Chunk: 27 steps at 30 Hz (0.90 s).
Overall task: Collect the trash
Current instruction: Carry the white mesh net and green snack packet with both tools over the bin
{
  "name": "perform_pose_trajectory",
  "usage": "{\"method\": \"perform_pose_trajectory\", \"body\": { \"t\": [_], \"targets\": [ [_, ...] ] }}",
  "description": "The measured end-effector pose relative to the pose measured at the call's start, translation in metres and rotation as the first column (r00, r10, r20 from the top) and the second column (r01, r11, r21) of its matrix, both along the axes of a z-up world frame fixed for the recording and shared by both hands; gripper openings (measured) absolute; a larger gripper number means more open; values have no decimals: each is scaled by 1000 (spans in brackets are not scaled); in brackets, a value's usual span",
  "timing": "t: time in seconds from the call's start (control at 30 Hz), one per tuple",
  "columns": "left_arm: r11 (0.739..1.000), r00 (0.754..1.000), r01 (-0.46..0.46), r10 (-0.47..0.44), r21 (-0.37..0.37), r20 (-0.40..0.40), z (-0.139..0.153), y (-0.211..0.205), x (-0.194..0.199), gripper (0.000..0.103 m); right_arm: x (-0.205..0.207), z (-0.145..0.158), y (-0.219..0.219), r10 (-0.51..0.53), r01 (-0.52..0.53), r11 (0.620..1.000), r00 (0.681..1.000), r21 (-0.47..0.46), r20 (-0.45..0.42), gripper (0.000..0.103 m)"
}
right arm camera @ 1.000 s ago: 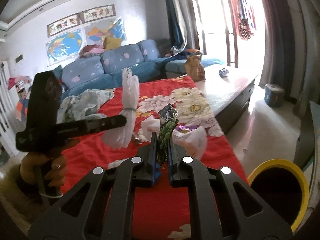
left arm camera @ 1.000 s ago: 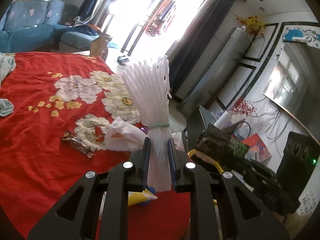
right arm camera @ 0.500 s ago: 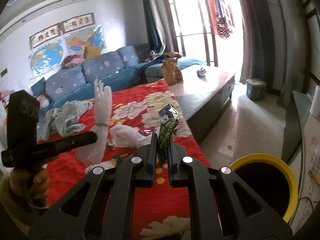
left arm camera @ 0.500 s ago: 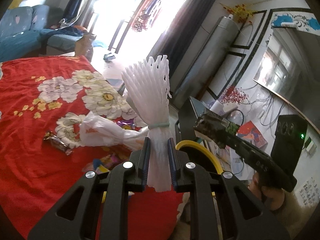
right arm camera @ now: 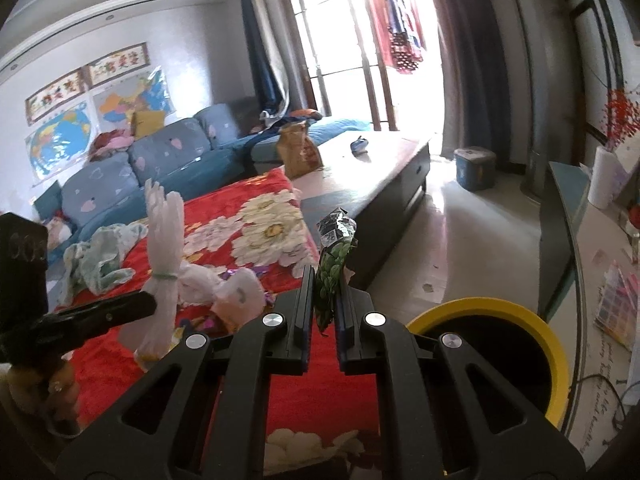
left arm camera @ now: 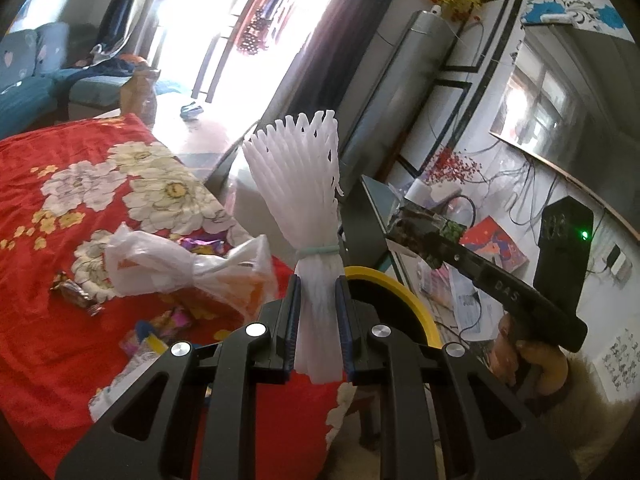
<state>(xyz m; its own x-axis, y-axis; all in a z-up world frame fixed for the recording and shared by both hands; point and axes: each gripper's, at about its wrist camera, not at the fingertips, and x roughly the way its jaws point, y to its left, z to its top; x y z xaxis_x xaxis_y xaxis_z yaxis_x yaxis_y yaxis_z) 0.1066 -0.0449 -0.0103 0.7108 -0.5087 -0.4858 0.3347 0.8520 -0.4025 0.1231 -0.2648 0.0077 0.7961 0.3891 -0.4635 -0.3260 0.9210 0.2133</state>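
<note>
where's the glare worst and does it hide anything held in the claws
Left wrist view: the balcony doors blow out white, yet the foam net in the left claw stays sharp. Right wrist view: same doors wash out; green wrapper in the right claw reads clearly.

Between the left gripper's matt black plastic fingers sits white foam netting, soft and ribbed. The right gripper pinches a glossy, crinkled foil wrapper. Beyond the fingers lie red flowered cloth, a thin filmy plastic bag, and a smooth yellow plastic bin rim.
</note>
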Motion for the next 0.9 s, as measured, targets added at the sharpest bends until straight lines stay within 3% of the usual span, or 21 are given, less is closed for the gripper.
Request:
{"method": "perform_pose_trajectory", "body": {
  "t": [0.9],
  "targets": [
    [984,986,166,-165,70,-32,-14,-90,18,17,23,-34,-70,-204,208,978,972,18,-119,6]
  ]
}}
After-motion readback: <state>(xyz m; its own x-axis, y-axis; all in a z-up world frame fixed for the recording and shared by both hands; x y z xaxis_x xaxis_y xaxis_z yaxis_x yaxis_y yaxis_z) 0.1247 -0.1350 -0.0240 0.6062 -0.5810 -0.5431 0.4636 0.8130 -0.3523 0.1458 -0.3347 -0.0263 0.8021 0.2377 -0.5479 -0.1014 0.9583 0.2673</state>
